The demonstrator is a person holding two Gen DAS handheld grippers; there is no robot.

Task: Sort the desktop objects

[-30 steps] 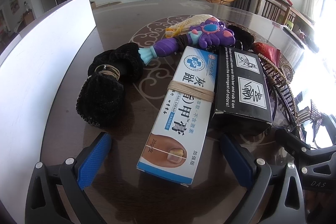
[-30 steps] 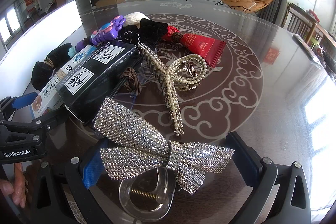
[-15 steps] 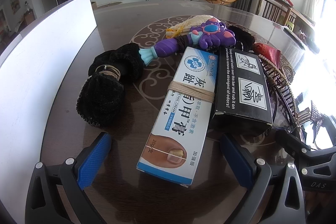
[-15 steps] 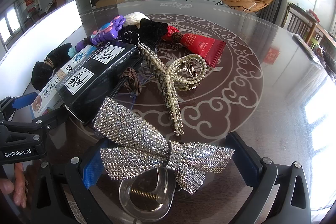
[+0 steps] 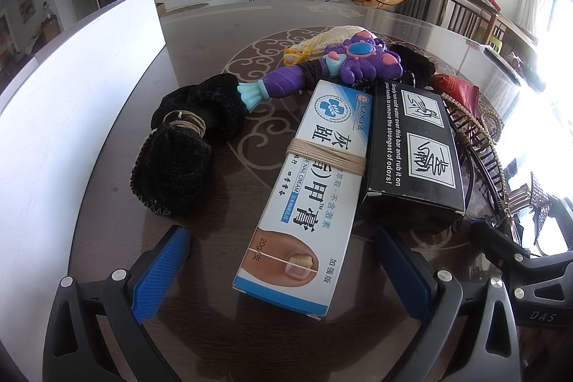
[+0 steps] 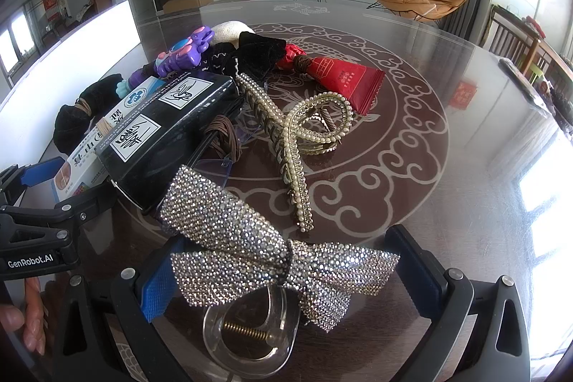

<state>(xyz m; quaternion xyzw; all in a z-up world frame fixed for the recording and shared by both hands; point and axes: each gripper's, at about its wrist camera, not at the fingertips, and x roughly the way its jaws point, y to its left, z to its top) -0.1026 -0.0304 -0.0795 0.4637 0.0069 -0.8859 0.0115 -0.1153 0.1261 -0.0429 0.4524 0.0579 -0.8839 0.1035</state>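
The cream box [image 5: 315,188] lies flat on the table [image 5: 215,339], its near end between the wide-open jaws of the left gripper [image 5: 286,278], which has hold of nothing; the box's long axis runs away from the gripper, so its narrow width likely suits a squeeze across the sides. A black box [image 5: 415,149] lies touching its right side, which could crowd the right-hand finger. Beyond them, towards the table's middle, a purple toy [image 5: 322,70] rests against the cream box's far end, and a black scrunchie [image 5: 179,160] sits apart, nearer the white bin [image 5: 71,117] along the table's left edge, probably where sorted things go. In the right view, the sparkly bow clip [image 6: 265,253] lies between the spread, empty jaws of the right gripper [image 6: 286,278], close to the near edge. A pearl claw clip [image 6: 301,131] and a red packet [image 6: 340,77] lie further in.
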